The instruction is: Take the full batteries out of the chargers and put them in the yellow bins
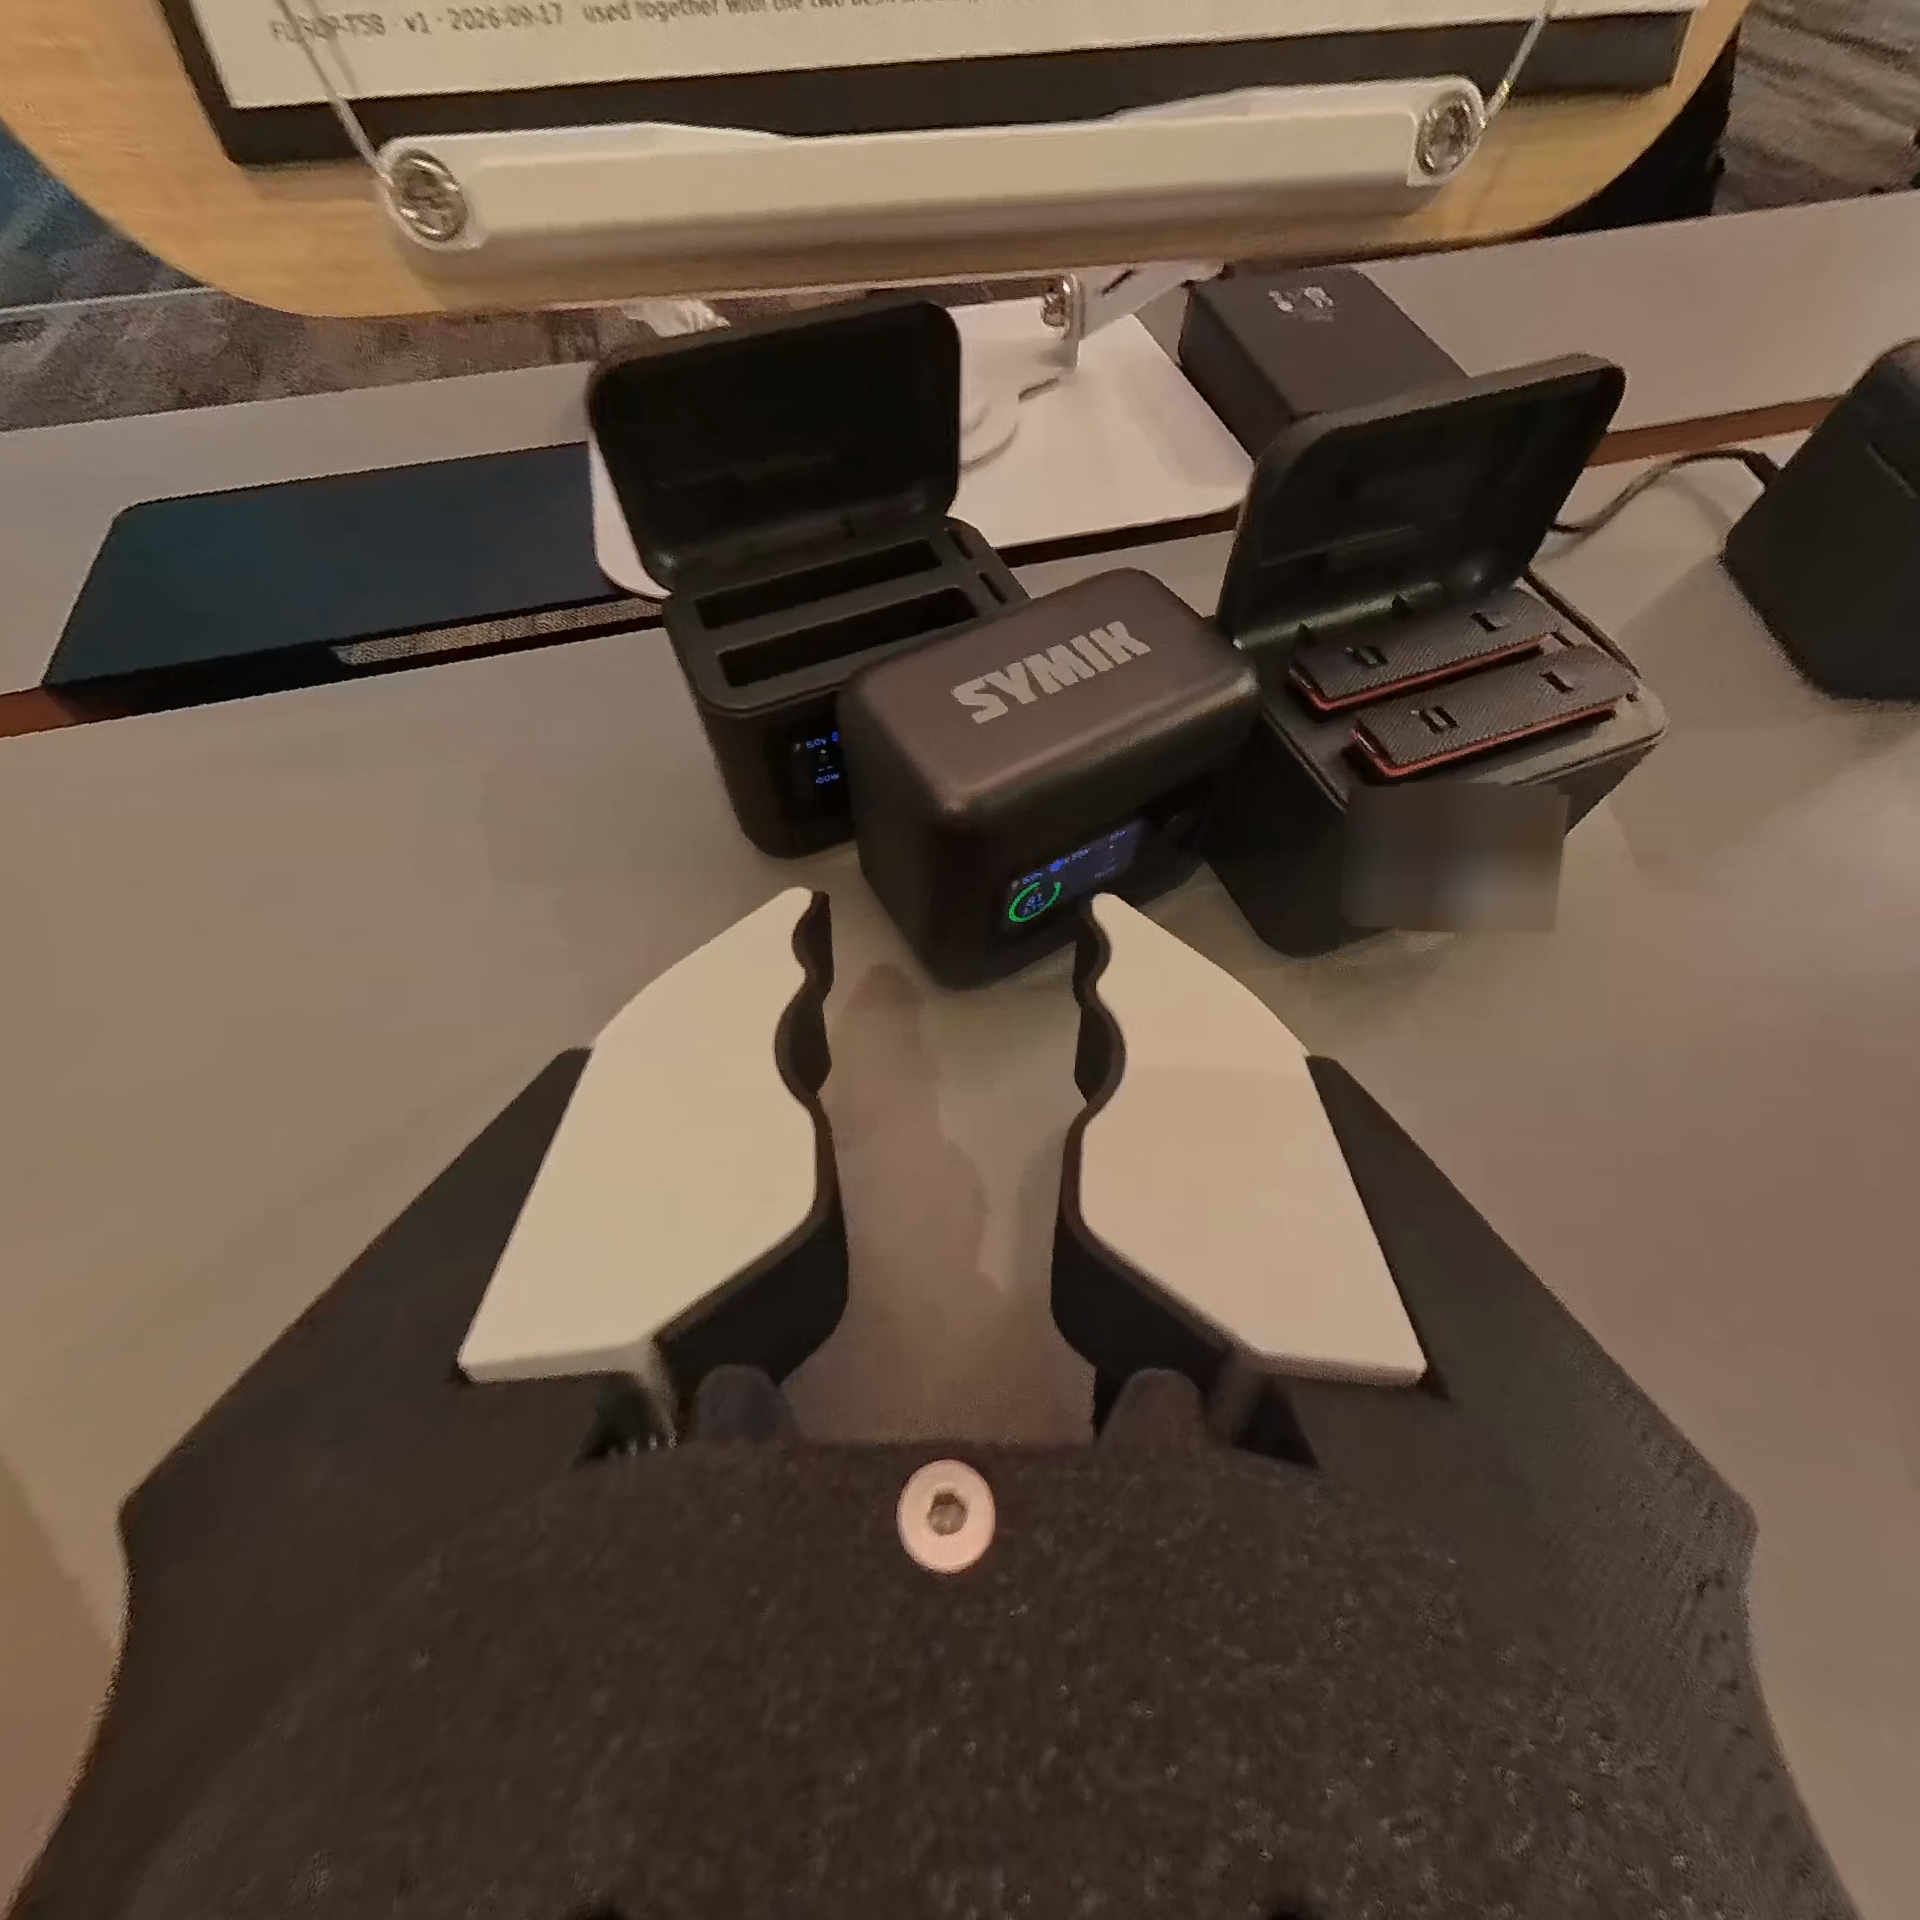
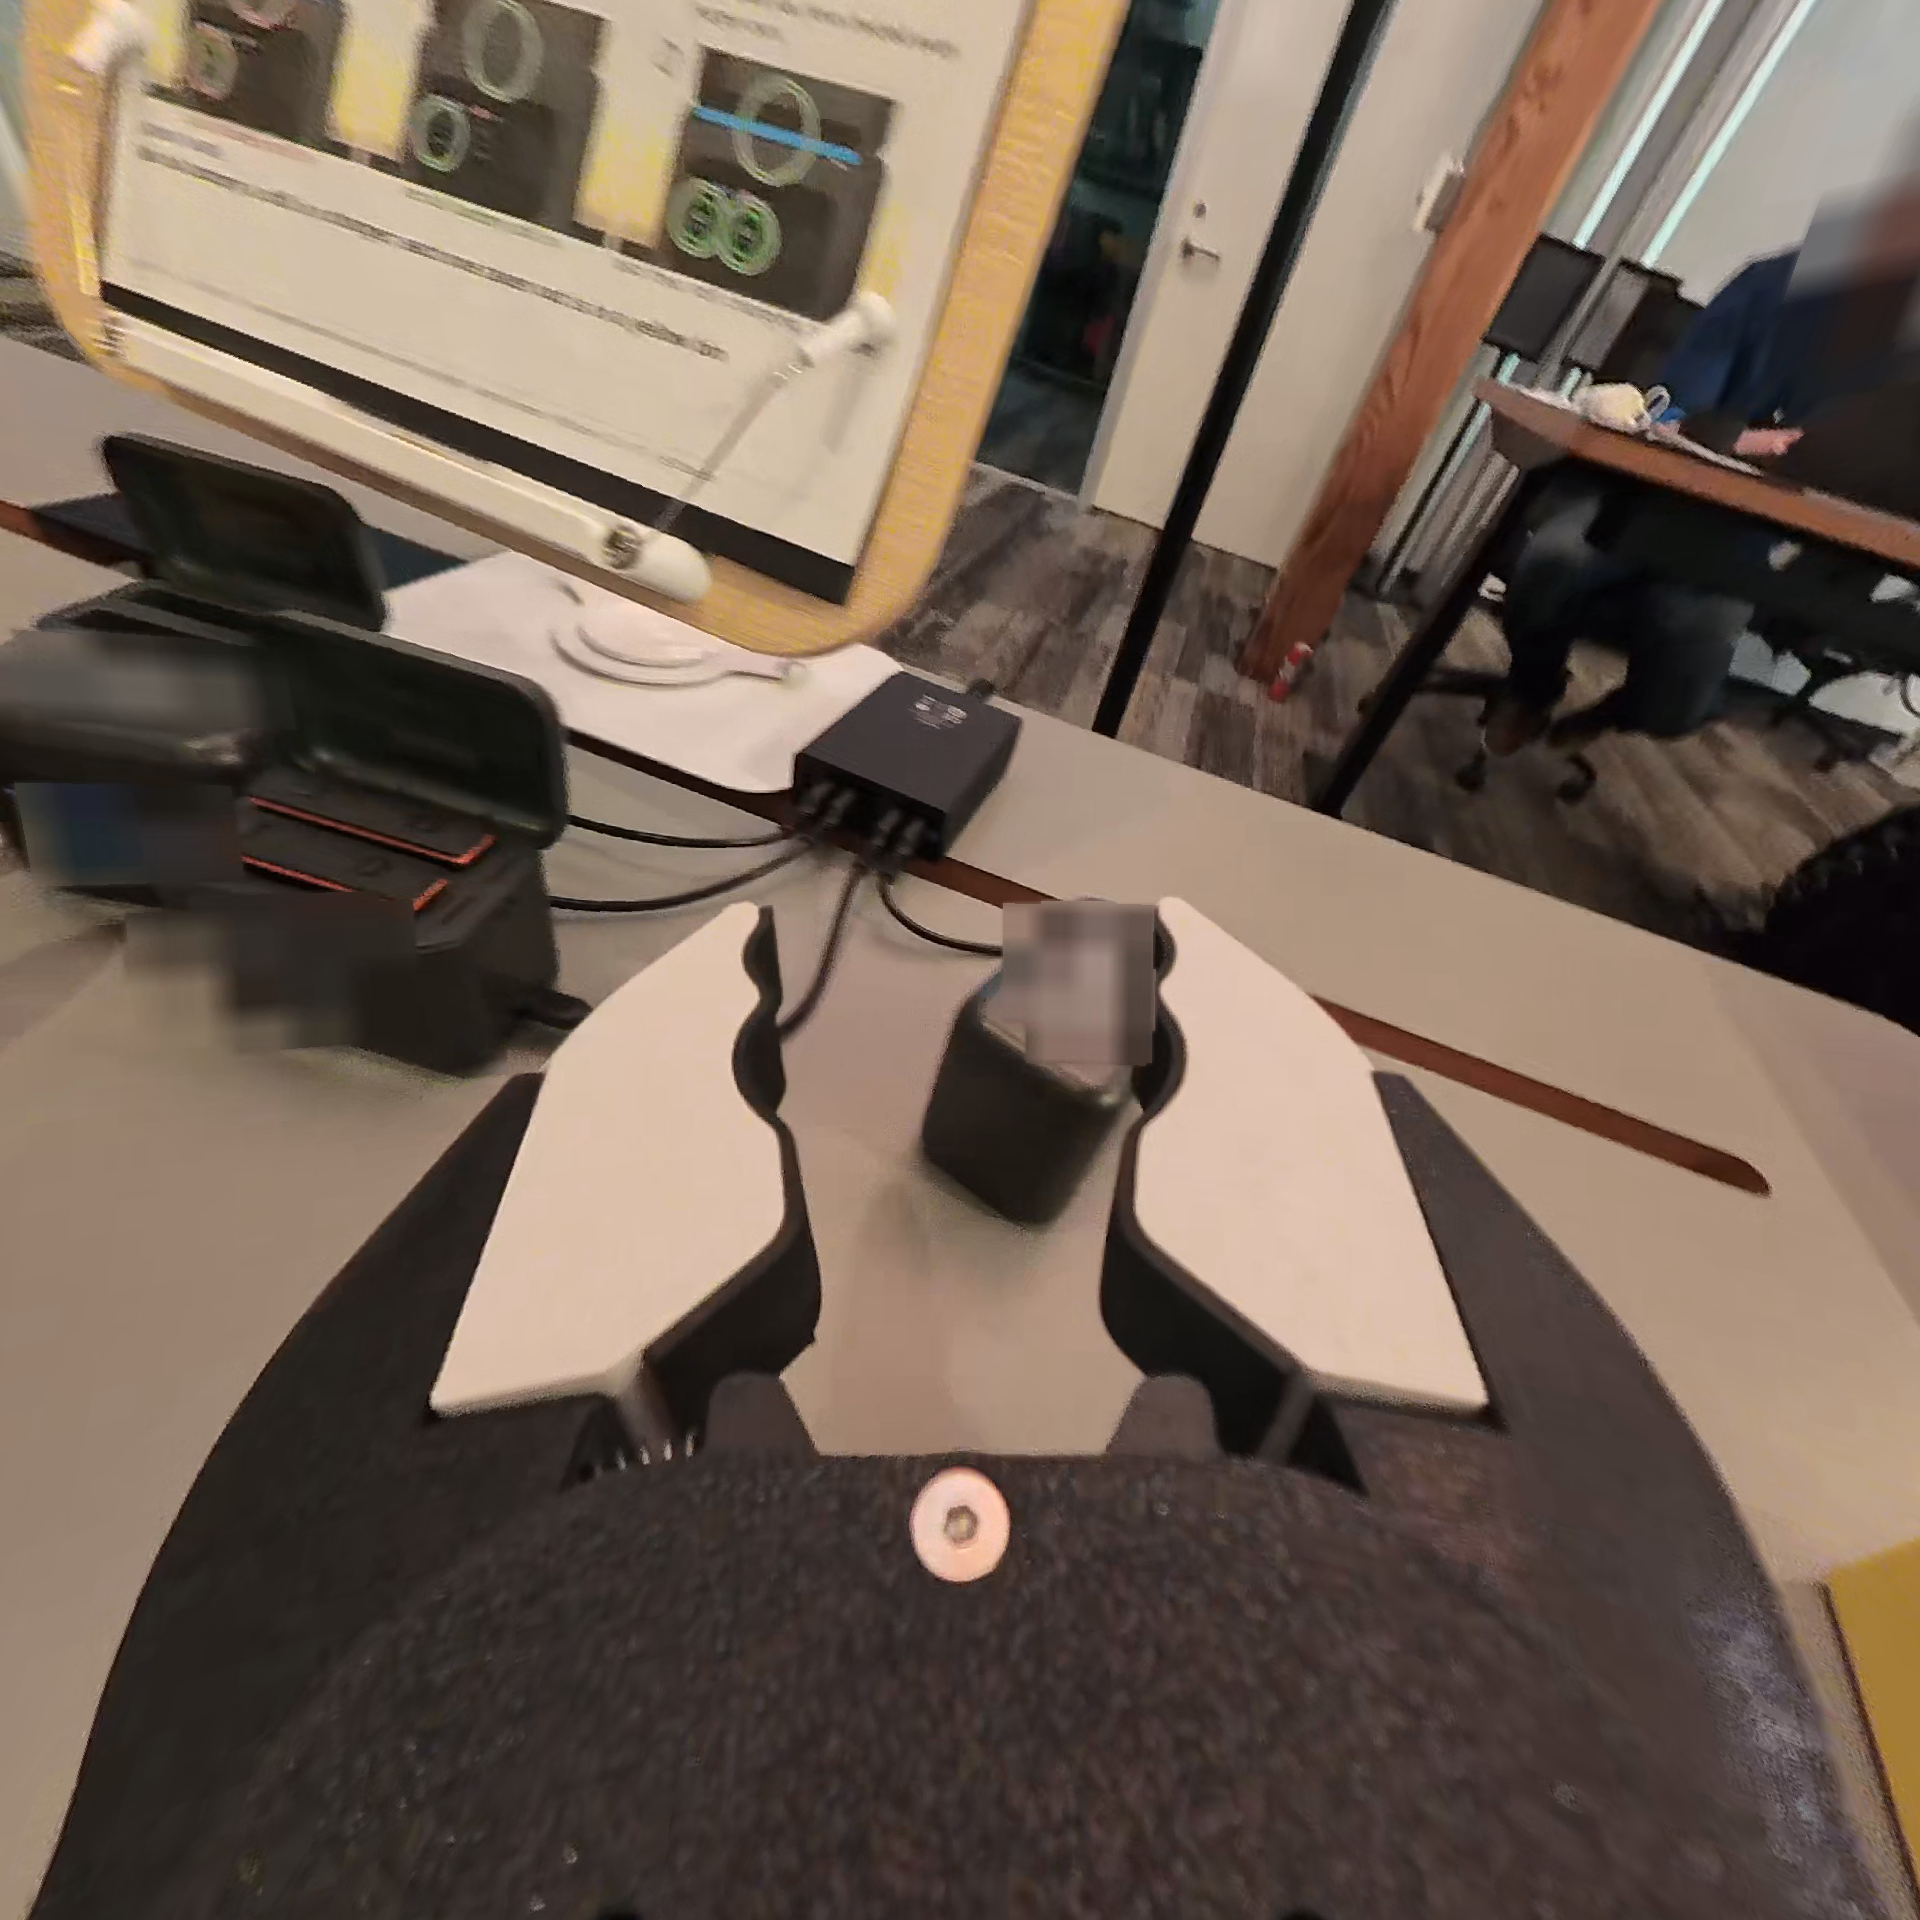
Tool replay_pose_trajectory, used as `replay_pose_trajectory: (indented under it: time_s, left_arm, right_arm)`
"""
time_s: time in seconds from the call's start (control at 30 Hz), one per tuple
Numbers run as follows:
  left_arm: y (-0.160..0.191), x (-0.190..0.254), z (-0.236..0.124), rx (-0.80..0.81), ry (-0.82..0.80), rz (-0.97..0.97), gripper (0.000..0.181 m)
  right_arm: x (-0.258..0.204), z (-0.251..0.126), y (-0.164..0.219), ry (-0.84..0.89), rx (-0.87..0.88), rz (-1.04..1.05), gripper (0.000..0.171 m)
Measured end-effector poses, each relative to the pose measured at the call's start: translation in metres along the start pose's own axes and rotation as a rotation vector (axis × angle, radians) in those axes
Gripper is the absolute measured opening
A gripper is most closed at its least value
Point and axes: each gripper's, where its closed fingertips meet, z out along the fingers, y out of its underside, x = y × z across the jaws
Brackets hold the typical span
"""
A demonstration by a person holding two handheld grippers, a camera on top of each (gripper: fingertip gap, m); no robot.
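Observation:
My left gripper [image 1: 958,914] is open and empty, low over the grey table [image 1: 312,987], just short of a closed black charger [image 1: 1049,748] with a lit screen. Behind it on the left, an open charger [image 1: 831,634] shows two empty slots. On the right, another open charger [image 1: 1455,831] holds two red-edged batteries [image 1: 1423,665]. My right gripper [image 2: 961,925] is open. A small closed black charger [image 2: 1023,1132] stands on the table between its fingers, close to the right finger [image 2: 1278,1122], not gripped. The charger with batteries [image 2: 416,894] is at that view's left. A yellow bin corner [image 2: 1870,1662] shows at bottom right.
A wood-framed sign board [image 1: 935,156] on a white stand hangs over the chargers. A black power hub [image 2: 904,769] with cables [image 2: 665,894] sits behind them. Another black box [image 1: 1839,540] is at the far right. A person sits at a desk [image 2: 1714,488] in the background.

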Motion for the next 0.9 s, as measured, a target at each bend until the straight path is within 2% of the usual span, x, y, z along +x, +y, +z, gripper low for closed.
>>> replay_pose_trajectory:
  time_s: [0.17,0.33,0.53,0.7,0.9]
  left_arm:
    - [0.005,0.011,0.012,-0.057,0.012,0.111,0.053]
    - [0.005,0.013,0.021,-0.082,0.0,0.153,0.056]
    - [0.003,0.012,0.023,-0.079,0.005,0.133,0.055]
    - [0.002,0.011,0.022,-0.073,0.012,0.114,0.052]
    - [0.001,0.01,0.021,-0.063,0.013,0.095,0.047]
  right_arm:
    - [-0.026,0.002,-0.002,-0.082,0.013,-0.016,0.08]
    - [-0.051,0.008,0.012,-0.192,-0.055,-0.006,0.1]
    - [-0.101,0.017,0.023,-0.288,-0.139,-0.017,0.107]
    - [-0.142,0.044,0.026,-0.286,-0.227,-0.052,0.106]
    - [-0.155,0.072,0.039,-0.238,-0.329,0.001,0.101]
